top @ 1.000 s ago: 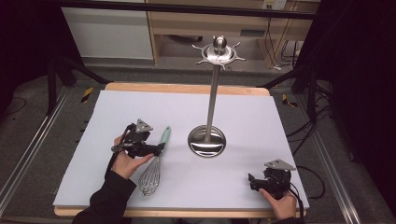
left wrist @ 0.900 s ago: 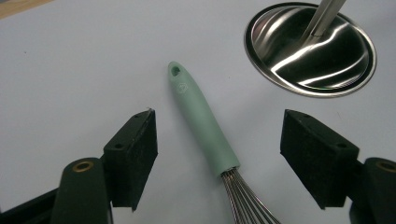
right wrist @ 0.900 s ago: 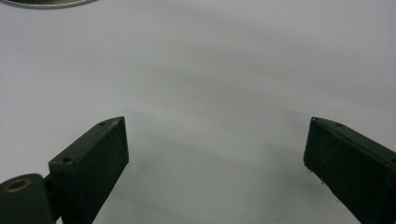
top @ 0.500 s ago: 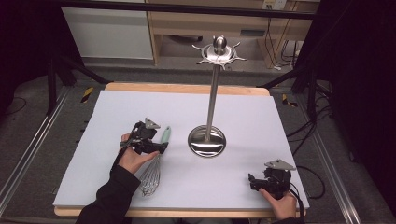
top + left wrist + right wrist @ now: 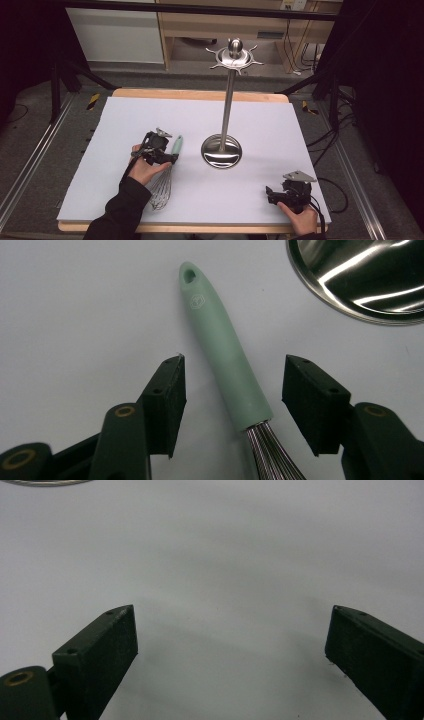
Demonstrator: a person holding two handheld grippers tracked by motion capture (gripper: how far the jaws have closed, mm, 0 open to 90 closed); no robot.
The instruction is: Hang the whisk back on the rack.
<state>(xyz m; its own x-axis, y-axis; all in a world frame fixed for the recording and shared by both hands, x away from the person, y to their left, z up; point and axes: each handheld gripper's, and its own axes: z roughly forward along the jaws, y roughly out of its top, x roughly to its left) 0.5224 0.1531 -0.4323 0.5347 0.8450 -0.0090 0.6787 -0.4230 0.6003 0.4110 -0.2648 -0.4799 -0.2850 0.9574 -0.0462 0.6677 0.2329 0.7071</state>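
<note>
Between the closing, not yet touching jaws of the left gripper [image 5: 234,402], the light, stiff mint-green-handled wire whisk [image 5: 225,355] is best taken low on its smooth handle; beyond, polished steel stand base [image 5: 361,277].

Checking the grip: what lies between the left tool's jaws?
The whisk, by its green handle, in the left gripper view; the jaws have been closing but gaps remain on both sides.
</note>
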